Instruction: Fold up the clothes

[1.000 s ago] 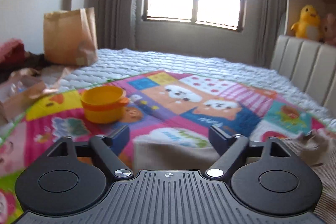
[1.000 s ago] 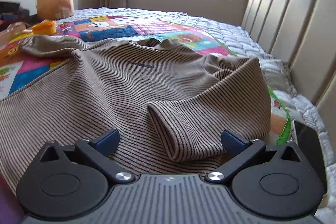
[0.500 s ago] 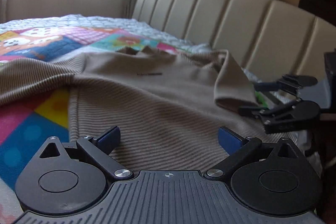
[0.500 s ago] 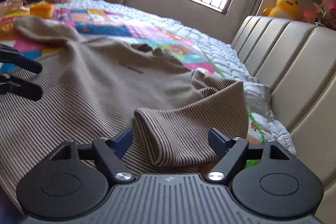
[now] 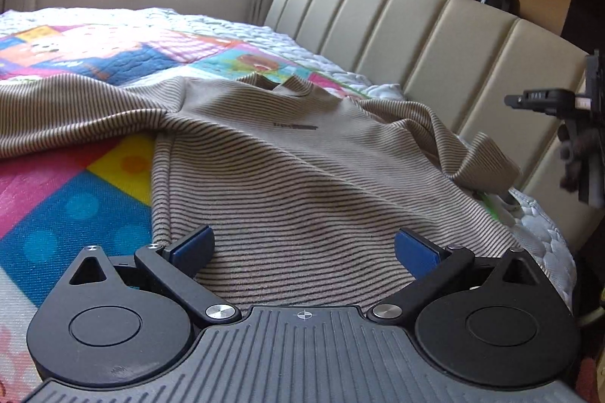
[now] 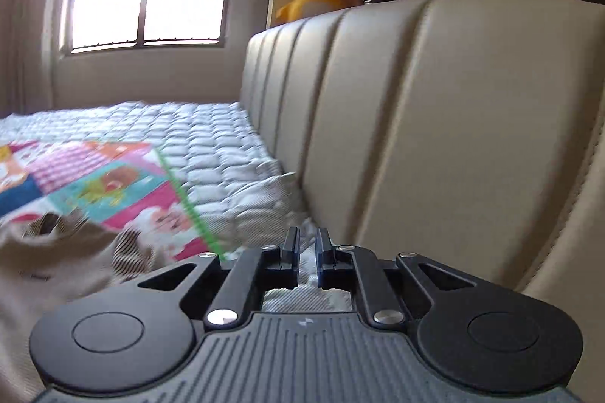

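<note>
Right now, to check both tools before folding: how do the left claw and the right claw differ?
The left claw is spread wide; the right claw is almost shut, with a thin gap. The left claw sits over the striped shirt; the right claw points toward the headboard. Both have blue pads; neither visibly holds cloth.

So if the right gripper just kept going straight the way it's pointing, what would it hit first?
Probably the white quilted mattress showing between the nearly closed fingers of the right gripper, close to the base of the beige padded headboard. Depth is unclear, so it might reach the headboard first.
</note>
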`<state>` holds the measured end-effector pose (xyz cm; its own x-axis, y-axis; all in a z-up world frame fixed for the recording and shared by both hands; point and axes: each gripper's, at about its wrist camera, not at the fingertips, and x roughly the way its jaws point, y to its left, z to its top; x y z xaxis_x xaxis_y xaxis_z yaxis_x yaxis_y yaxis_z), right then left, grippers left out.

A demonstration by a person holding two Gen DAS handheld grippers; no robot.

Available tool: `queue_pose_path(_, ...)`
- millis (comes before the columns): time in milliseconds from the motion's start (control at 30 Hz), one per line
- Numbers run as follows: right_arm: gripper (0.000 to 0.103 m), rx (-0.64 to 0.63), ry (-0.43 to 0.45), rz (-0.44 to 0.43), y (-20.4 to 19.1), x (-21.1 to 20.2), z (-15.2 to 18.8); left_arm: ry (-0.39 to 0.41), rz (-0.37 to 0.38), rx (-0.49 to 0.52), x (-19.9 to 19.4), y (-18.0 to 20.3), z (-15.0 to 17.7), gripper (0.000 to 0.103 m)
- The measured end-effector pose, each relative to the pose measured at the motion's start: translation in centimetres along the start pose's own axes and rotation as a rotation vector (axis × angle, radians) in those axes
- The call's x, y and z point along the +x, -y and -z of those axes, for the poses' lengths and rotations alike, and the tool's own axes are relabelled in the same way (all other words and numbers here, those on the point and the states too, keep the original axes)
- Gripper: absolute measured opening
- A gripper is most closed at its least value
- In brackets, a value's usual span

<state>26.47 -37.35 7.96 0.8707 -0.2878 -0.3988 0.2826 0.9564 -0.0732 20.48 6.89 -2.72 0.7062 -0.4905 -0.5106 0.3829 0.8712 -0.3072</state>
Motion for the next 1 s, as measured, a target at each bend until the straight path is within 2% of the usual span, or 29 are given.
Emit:
queue_pose_path(67,0.010,0.031,0.001,-0.013,0.7,0.3,-0.3,-0.001,0.012,-0.024,0.1,-0.4,0.0,0.103)
queue_pose_path(133,0.013,0.018,0.004,-0.112,0.5,-0.2,0.1,0.002,0.029,-0.054,0.1,-0.9,-0.1,0.103)
queue_pose_path(167,0.030,-0.013,-0.006,-0.185,-0.2,-0.8,0.6,0.004,0.037,-0.066,0.1,-1.2,-0.1,0.103)
queue_pose_path(200,0.053,-0.061,-0.014,-0.243,-1.0,-1.7,1.4,0.005,0.043,-0.076,0.1,-1.3,-0.1,0.103)
queue_pose_path(233,0.061,-0.124,-0.021,-0.282,-2.2,-2.8,2.6,0.006,0.045,-0.080,0.1,-1.4,-0.1,0.103)
queue_pose_path(267,0.064,-0.195,-0.032,-0.316,-3.4,-4.1,4.0,0.005,0.045,-0.081,0.1,-1.4,-0.1,0.103)
queue_pose_path(333,0.064,-0.337,-0.058,-0.365,-5.6,-6.3,7.0,0.001,0.040,-0.077,0.2,-1.3,-0.1,0.103)
queue_pose_path(400,0.064,-0.468,-0.094,-0.362,-7.3,-8.0,10.1,-0.004,0.033,-0.069,0.3,-1.1,-0.1,0.103)
queue_pose_path(500,0.064,-0.596,-0.117,-0.277,-8.3,-9.2,13.6,-0.007,0.031,-0.069,0.3,-1.0,-0.1,0.103)
queue_pose_path(567,0.064,-0.624,-0.115,-0.224,-8.4,-8.7,14.5,-0.009,0.036,-0.076,0.3,-1.1,-0.1,0.103)
queue_pose_path(633,0.064,-0.596,-0.086,-0.170,-7.9,-7.9,13.6,-0.013,0.038,-0.081,0.3,-1.2,-0.1,0.103)
queue_pose_path(700,0.061,-0.559,-0.012,-0.064,-7.2,-6.6,11.6,-0.014,0.037,-0.081,0.3,-1.1,-0.1,0.103)
queue_pose_path(800,0.060,-0.395,0.071,0.126,-4.8,-4.3,7.9,-0.016,0.032,-0.077,0.4,-1.1,-0.1,0.103)
queue_pose_path(867,0.060,-0.240,0.079,0.205,-2.6,-3.2,6.3,-0.020,0.030,-0.078,0.4,-1.0,-0.2,0.103)
queue_pose_path(900,0.061,-0.158,0.073,0.220,-1.5,-2.9,5.7,-0.027,0.030,-0.081,0.4,-1.1,-0.2,0.103)
queue_pose_path(933,0.062,-0.075,0.065,0.188,-0.5,-3.0,5.6,-0.039,0.032,-0.087,0.5,-1.2,-0.3,0.103)
queue_pose_path(967,0.070,0.006,0.059,0.130,0.4,-3.4,5.7,-0.050,0.035,-0.094,0.6,-1.3,-0.5,0.103)
queue_pose_path(1000,0.084,0.072,0.053,0.056,0.9,-3.9,6.1,-0.060,0.037,-0.099,0.7,-1.3,-0.6,0.103)
